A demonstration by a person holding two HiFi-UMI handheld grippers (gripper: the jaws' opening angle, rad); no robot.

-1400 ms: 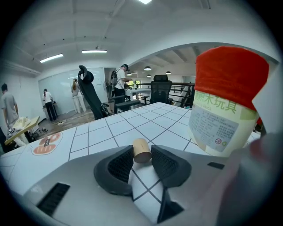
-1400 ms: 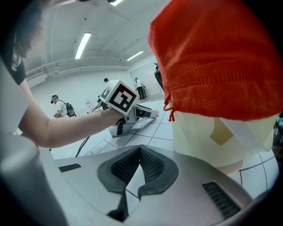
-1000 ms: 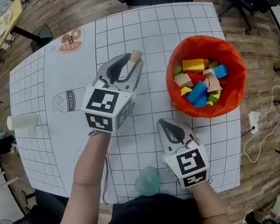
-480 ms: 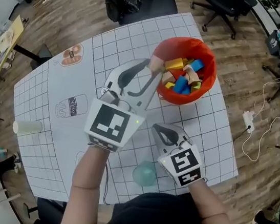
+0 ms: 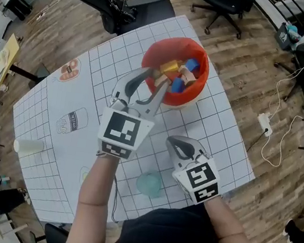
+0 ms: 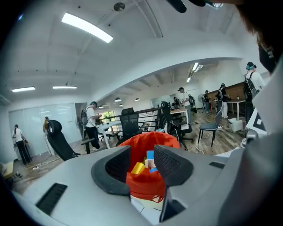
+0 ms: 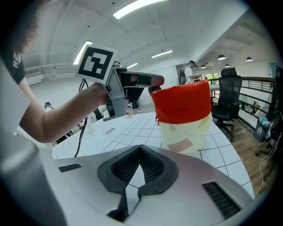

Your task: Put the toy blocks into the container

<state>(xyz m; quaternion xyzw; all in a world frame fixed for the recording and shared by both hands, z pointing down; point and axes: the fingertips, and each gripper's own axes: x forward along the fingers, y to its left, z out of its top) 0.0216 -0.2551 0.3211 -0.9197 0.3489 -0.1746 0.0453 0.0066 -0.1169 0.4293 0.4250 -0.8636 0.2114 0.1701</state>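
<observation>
A bin lined with a red bag (image 5: 198, 82) stands at the table's far side and holds several coloured blocks (image 5: 176, 74). My left gripper (image 5: 155, 81) hovers at the bin's near rim. Its jaws have just been opening and now stand apart. In the left gripper view nothing lies between the pads (image 6: 116, 165), and the red bin (image 6: 146, 187) with a yellow block (image 6: 137, 168) shows through the gap. My right gripper (image 5: 180, 144) is lower, near the table's front edge, with its jaws shut and empty (image 7: 140, 148). It looks toward the bin (image 7: 182, 103) and the left gripper (image 7: 152, 83).
The table carries a white gridded mat (image 5: 83, 89). A teal cup (image 5: 149, 184) stands near the front edge between my arms, and a white cup (image 5: 29, 146) lies at the far left. Office chairs (image 5: 132, 3) stand behind the table, and cables (image 5: 275, 141) lie on the floor at right.
The left gripper carried a tan block from mid-table up to the bin's rim. Its jaws have widened and the block is no longer between them. The right gripper rose slightly.
</observation>
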